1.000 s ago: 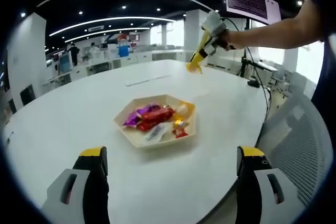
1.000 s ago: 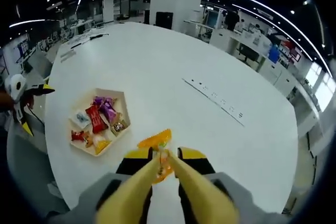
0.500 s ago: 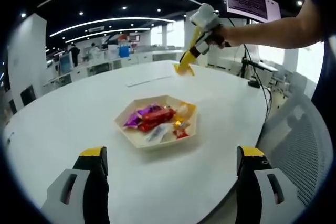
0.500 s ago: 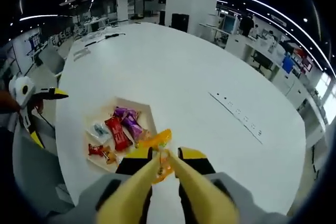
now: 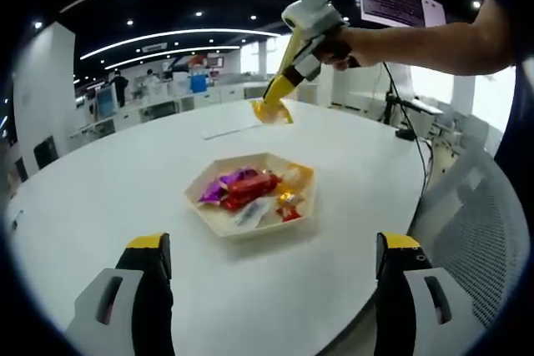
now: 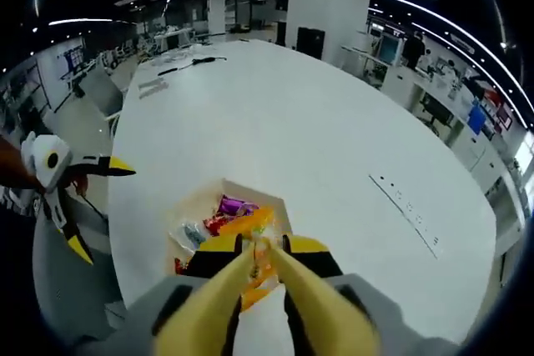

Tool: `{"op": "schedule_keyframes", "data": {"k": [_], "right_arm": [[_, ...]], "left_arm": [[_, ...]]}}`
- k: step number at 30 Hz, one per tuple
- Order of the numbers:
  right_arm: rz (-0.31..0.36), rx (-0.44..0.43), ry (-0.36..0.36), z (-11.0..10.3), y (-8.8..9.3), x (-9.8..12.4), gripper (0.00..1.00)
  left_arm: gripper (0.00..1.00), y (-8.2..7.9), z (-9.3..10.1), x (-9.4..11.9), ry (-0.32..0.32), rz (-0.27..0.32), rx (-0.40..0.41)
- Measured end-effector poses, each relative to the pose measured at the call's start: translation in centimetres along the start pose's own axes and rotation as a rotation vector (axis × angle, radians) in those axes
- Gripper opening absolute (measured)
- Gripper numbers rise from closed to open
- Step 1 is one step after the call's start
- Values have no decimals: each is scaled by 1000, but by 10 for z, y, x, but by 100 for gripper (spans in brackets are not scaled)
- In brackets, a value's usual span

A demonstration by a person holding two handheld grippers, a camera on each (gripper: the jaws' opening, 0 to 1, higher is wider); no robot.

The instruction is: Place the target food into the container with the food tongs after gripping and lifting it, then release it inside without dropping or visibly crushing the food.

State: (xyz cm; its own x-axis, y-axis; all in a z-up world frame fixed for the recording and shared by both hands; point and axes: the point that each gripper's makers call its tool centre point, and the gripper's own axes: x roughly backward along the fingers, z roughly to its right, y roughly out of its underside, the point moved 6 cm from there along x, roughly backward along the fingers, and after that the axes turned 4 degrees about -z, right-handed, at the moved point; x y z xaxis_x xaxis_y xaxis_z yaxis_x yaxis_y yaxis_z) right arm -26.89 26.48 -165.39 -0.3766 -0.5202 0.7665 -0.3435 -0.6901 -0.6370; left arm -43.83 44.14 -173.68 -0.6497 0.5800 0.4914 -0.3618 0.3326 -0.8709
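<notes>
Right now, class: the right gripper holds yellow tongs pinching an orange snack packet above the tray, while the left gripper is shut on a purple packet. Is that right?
Not quite. In the left gripper view the left gripper is open and holds nothing. The rest stands: the right gripper holds yellow tongs pinching the orange snack packet above the tray.

A wide white table point(image 5: 100, 198) lies bare all around the hexagonal tray point(image 5: 219, 216); the air above the tray is open; sweets point(image 5: 249, 188) cover most of its floor; the right gripper point(image 5: 272, 111) hangs high above its far side; a mesh chair point(image 5: 480, 231) stands at the table's near edge.
</notes>
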Motion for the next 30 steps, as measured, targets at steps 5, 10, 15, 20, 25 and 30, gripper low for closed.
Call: {"op": "schedule_keyframes", "data": {"k": [5, 10, 15, 20, 25, 30], "right_arm": [[11, 15, -25, -17, -19, -4, 18], [14, 35, -42, -29, -32, -9, 18], [16, 46, -64, -39, -39, -14, 18], [4, 55, -70, -41, -37, -18, 18], [4, 50, -71, -40, -37, -18, 19], [32, 43, -95, -41, -39, -18, 23]], "left_arm": [[99, 0, 0, 0, -1, 3, -1], [99, -1, 0, 1, -2, 5, 1], [99, -1, -1, 1, -6, 3, 0], [99, -1, -1, 1, -8, 4, 3], [99, -1, -1, 1, -8, 6, 2], [99, -1, -1, 1, -7, 6, 0]]}}
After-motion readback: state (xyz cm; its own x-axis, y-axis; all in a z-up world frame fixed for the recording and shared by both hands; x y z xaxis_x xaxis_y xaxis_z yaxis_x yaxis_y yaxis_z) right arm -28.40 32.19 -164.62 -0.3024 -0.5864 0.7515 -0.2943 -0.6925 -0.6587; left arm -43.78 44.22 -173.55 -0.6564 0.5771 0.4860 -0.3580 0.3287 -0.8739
